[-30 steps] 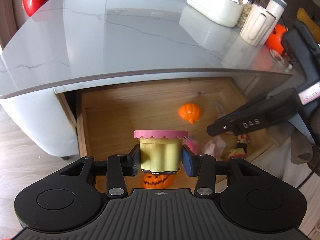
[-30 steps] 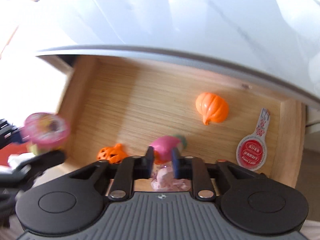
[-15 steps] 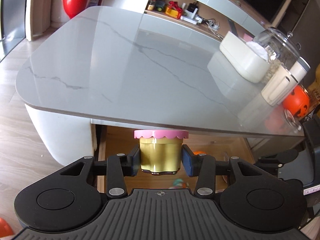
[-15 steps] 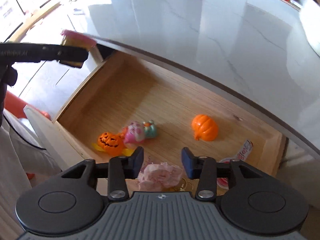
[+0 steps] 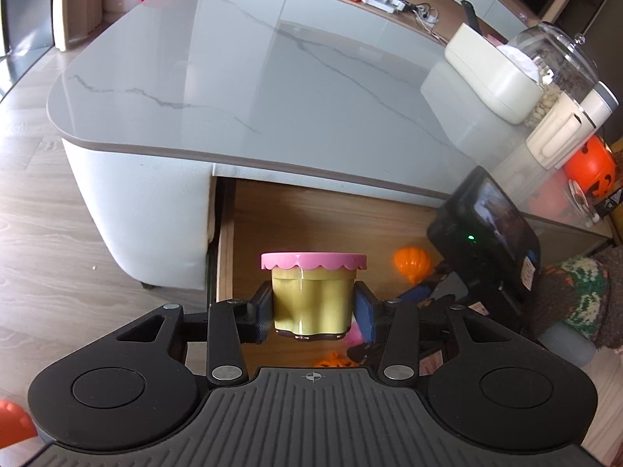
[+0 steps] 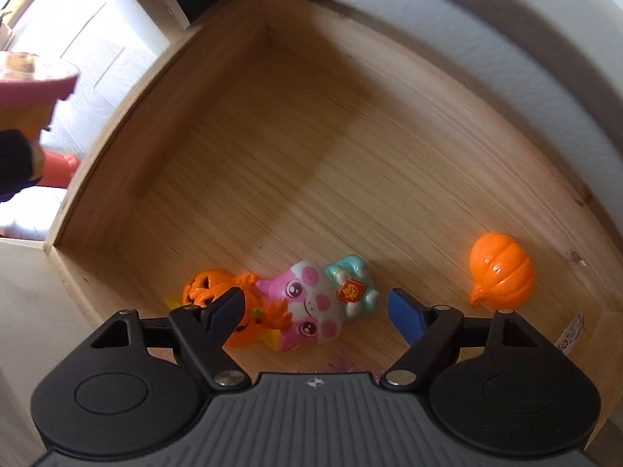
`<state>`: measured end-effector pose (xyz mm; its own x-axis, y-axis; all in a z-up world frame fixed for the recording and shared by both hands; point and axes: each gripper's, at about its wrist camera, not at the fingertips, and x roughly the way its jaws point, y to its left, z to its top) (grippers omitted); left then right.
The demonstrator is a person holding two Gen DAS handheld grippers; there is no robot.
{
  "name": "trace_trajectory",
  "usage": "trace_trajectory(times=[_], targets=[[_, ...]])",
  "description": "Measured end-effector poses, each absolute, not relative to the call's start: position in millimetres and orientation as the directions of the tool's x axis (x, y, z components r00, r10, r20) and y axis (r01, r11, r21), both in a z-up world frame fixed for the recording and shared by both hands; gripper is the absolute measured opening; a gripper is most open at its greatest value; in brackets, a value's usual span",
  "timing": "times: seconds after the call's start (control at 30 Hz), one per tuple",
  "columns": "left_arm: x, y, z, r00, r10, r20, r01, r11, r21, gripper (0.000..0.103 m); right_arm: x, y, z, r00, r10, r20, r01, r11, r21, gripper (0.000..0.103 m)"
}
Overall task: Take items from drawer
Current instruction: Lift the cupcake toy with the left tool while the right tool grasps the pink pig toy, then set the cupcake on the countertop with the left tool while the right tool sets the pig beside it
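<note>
My left gripper (image 5: 313,307) is shut on a yellow jar with a scalloped pink lid (image 5: 313,292), held above the front left part of the open wooden drawer (image 5: 311,210). In the right wrist view my right gripper (image 6: 315,307) points down into the drawer (image 6: 272,136), its jaws opening wide. A pink and white toy figure (image 6: 311,299) lies on the drawer floor below the gap, untouched by the pads. A jack-o'-lantern toy (image 6: 210,288) lies to its left, partly behind the left finger. A small orange pumpkin (image 6: 500,270) rests at the right.
The grey marble tabletop (image 5: 292,89) overhangs the drawer. On its far right stand a white box (image 5: 490,74), a clear jar (image 5: 557,66) and an orange pumpkin bucket (image 5: 590,165). A red and white tag (image 6: 570,336) lies at the drawer's right wall. A knitted sleeve (image 5: 580,299) shows at right.
My right gripper has opened from shut and dropped into the drawer over the pink toy. The left gripper carried the jar up and back from the drawer while rolling.
</note>
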<state>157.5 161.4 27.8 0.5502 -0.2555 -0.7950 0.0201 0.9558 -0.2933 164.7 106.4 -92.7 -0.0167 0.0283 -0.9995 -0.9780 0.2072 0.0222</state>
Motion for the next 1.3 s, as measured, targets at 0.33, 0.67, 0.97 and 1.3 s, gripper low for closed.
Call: trace_trajectory(times=[0.33,0.67,0.97,1.3], targets=[[158.0,124.5,27.2,0.542,-0.223,-0.81,0.146,0.974,-0.171,0.047,162.0,66.9,-38.1,0.031,0.168,-0.985,-0.986,0.165,-0.003,0.065],[227.5,91.7,87.0,0.793,-0.242,-0.559,0.154,0.967,-0.2,0.047,177.7,-41.2,53.8,0.152,0.434,-0.888,-0.956,0.293,-0.02,0.065],[295.7,70.6,41.4,0.777,-0.116,-0.618,0.096,0.993,-0.066,0.044,186.3,-62.6,63.2,0.211,0.474,-0.855,-0.933,0.357,-0.032,0.065],[251.0,117.7,68.6,0.839,-0.221,-0.497,0.124,0.967,-0.22,0.044,188.5,-45.8,66.4,0.285,0.483,-0.828,-0.915,0.395,-0.085,0.065]])
